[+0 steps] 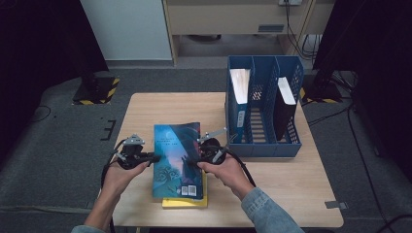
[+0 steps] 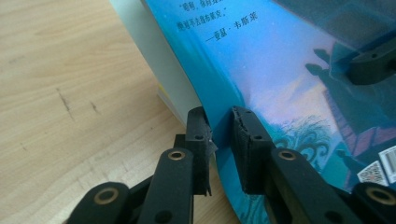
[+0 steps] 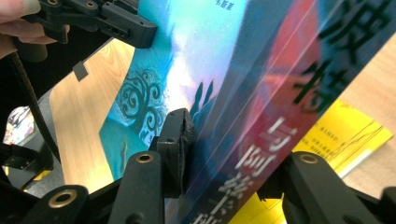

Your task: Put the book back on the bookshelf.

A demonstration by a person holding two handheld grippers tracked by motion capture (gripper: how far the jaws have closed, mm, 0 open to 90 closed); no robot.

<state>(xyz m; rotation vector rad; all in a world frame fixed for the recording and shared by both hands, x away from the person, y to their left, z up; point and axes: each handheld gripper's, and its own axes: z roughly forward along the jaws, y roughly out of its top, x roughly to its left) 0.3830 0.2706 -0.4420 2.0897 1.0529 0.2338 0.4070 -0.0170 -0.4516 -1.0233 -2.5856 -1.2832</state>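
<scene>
Both tongs grip the same blue book (image 1: pixel 177 160), one at each long edge. The left tongs (image 1: pixel 151 158) bite the page-side edge: in the left gripper view, one jaw sits under the cover and the other on top of it, closed down to the thickness of what is between them (image 2: pixel 219 140). The right tongs (image 1: pixel 194 162) clamp the spine side; in the right gripper view the jaws stand wider apart, with the thick spine (image 3: pixel 261 140) wedged between them.

The blue book lies between the two tongs, raised a little off a yellow book (image 1: pixel 184 202) that rests flat on the counter (image 1: pixel 291 194) beneath it; the yellow cover shows below and beyond the right tongs (image 3: pixel 345 135).

The step in hand looks like lifting the top book off the stack. Ahead and to the right of the right tongs stands a blue file rack (image 1: pixel 265 104), with a book in each of its outer slots and the middle slot free. The next move probably calls for raising the book clear of the yellow one, turning it upright, and carrying it forward and right to that open slot. Both grips need to hold evenly so the cover does not bend or slip.
</scene>
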